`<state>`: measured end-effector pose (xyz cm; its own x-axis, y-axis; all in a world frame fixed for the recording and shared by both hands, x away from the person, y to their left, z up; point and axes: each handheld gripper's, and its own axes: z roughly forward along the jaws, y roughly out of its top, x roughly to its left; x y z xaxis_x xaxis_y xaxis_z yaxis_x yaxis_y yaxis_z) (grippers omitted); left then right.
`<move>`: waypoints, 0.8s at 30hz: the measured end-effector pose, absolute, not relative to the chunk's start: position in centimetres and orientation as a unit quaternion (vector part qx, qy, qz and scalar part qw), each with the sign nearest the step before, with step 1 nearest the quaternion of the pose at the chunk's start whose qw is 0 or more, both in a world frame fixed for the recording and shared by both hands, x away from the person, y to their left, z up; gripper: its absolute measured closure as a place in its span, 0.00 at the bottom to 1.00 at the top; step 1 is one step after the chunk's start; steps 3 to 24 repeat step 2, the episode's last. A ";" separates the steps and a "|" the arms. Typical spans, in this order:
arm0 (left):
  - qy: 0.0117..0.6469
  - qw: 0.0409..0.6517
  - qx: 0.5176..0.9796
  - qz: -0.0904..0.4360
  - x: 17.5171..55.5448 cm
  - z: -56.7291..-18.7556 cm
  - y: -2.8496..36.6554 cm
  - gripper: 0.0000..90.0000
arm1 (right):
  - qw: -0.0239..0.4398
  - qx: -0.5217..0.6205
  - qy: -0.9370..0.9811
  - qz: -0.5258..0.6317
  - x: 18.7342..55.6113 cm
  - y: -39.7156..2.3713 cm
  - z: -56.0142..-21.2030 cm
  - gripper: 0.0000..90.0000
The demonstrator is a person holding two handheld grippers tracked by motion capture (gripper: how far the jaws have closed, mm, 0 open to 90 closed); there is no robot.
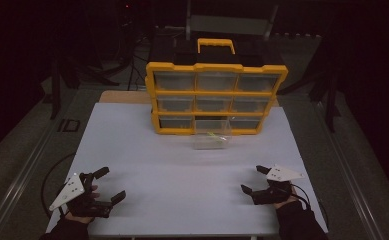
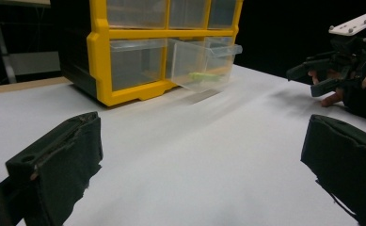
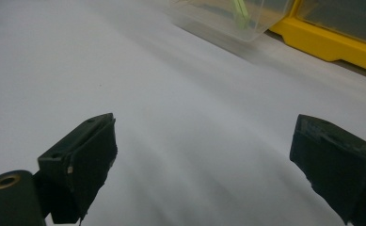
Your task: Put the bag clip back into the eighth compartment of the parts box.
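High view, left gripper and right gripper jaws spread, empty, pulled-out drawer well ahead between them

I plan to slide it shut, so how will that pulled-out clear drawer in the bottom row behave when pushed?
The clear drawer looks like thin plastic, so probably light and easy to slide. It holds just a small green item, which may shift or rattle. It sticks far out of the yellow cabinet, so an off-centre push could skew or jam it.
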<state>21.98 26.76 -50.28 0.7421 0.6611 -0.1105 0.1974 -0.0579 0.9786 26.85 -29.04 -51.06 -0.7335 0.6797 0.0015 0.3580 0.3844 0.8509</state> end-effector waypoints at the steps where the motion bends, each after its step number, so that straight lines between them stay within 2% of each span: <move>1: 0.306 0.615 0.702 0.189 22.0 -50.3 26.8 0.00 | 0.178 0.319 0.813 0.453 26.9 -29.0 -51.1 0.09; 24: 0.306 0.614 0.703 0.189 22.0 -50.3 26.8 0.00 | 0.177 0.319 0.813 0.453 26.9 -29.0 -51.0 0.09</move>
